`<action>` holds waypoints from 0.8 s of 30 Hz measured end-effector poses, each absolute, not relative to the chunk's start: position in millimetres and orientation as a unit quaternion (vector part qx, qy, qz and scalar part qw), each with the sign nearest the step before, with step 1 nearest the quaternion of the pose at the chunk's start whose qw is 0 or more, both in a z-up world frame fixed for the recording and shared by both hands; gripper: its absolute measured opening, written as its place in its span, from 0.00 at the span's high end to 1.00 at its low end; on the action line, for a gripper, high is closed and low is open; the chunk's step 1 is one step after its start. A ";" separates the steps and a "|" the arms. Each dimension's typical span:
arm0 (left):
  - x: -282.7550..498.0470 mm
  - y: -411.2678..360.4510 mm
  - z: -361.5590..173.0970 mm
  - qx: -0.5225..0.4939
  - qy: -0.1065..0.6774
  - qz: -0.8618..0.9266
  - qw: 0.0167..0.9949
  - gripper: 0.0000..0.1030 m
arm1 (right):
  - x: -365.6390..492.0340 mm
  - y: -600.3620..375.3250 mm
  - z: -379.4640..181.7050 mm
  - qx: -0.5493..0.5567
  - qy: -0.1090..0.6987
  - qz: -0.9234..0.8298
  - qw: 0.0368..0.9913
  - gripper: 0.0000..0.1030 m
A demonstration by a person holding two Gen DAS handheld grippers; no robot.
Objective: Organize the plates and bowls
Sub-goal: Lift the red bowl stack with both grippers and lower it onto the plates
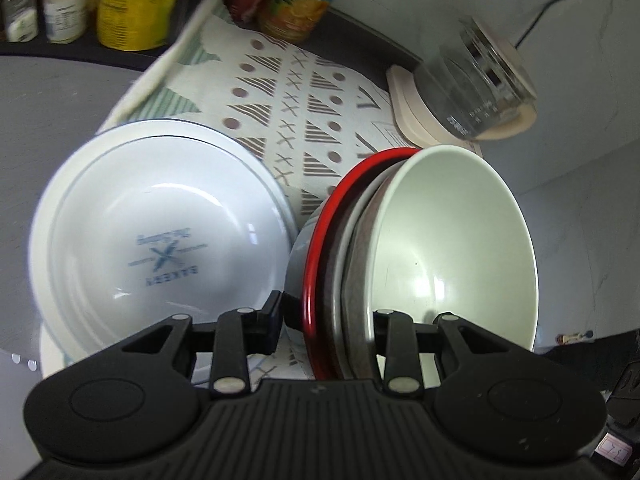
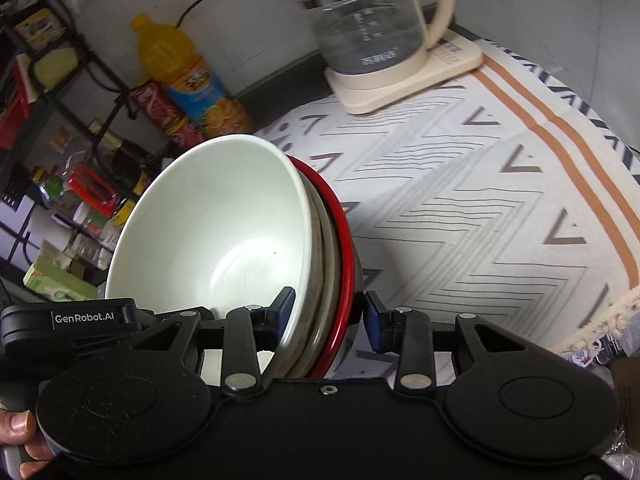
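A stack of nested bowls is held tilted above the patterned cloth: a pale green bowl [image 1: 456,248] innermost, a grey-brown one behind it, and a red-rimmed bowl [image 1: 316,264] outermost. My left gripper [image 1: 326,320] is shut on the stack's rim, one jaw outside the red rim and one inside the green bowl. My right gripper [image 2: 330,314] is shut on the same stack [image 2: 224,224] from the other side, gripping across its rim. A white bowl with a blue logo [image 1: 160,232] sits on a white plate [image 1: 52,354] at the left.
A glass kettle on a cream base [image 2: 380,20] stands at the back of the cloth [image 2: 480,208]. An orange juice bottle [image 2: 188,76], cans and a black shelf rack [image 2: 60,92] with jars line the wall. A grey counter [image 1: 60,100] lies left.
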State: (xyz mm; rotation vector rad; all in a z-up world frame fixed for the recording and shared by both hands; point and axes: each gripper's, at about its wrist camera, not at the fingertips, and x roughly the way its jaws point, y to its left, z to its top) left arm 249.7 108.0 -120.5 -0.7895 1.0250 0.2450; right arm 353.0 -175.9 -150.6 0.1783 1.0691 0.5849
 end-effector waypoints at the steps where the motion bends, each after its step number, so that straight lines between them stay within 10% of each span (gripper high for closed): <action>1: 246.5 110.2 -120.4 -0.369 0.475 0.117 0.791 0.70 | 351.4 -172.9 -149.6 0.085 0.500 0.278 0.816 0.65; 24: 175.2 176.6 -129.3 -0.412 0.445 0.202 0.769 0.69 | 318.0 -85.8 -154.6 0.031 0.517 0.354 0.779 0.65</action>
